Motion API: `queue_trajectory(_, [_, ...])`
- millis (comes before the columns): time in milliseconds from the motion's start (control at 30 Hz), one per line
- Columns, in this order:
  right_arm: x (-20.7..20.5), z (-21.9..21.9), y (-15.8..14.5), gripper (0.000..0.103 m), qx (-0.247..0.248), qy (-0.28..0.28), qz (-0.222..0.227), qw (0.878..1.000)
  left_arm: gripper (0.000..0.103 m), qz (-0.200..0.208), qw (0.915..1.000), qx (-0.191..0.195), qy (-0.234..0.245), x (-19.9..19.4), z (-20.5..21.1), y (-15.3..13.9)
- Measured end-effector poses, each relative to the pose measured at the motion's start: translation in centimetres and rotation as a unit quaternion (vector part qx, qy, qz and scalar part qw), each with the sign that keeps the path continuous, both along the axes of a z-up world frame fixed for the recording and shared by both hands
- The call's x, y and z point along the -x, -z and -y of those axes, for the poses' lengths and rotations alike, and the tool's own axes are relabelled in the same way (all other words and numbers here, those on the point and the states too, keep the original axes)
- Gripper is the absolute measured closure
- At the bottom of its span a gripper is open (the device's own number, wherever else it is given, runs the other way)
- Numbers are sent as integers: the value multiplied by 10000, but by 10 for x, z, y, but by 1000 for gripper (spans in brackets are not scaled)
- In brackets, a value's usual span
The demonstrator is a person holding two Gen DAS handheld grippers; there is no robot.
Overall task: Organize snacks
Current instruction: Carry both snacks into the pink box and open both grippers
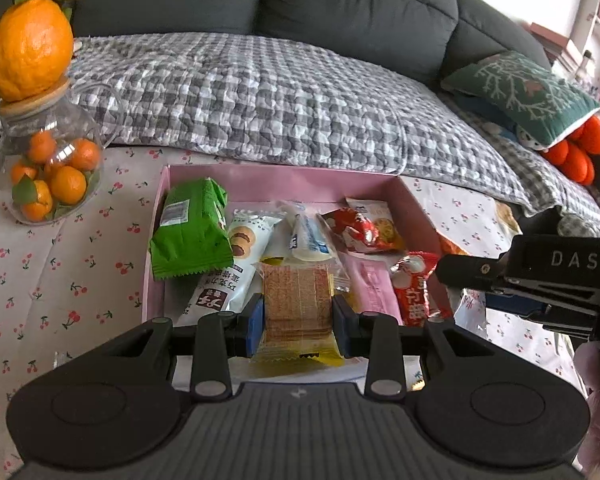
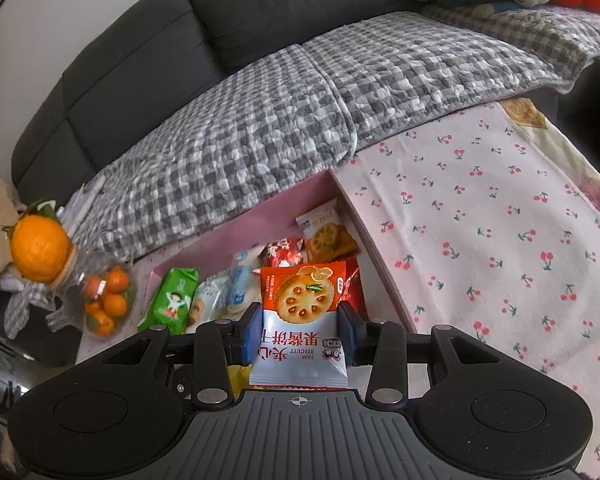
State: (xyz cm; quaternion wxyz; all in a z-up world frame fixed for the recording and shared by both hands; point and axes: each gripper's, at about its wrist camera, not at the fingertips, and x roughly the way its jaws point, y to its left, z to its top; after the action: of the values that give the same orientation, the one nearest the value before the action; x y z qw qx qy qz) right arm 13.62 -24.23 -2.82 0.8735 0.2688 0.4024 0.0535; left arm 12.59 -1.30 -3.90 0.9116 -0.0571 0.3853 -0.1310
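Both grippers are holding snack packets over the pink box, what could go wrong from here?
1. The left hand-held gripper pinches the sesame cracker packet across its width; squeezing harder could crack the brittle stack.
2. The right hand-held gripper grips only the lower part of the jam biscuit packet, so it may slip or swing.
3. Both hover over the same crowded pink box, so the grippers could bump.
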Motion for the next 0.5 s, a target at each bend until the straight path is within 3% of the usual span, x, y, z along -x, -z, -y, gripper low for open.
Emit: queue_trajectory(500, [-16,-10,12,64,-166,82,71,9998,71,-75,9999,-135,5,-9,16,16])
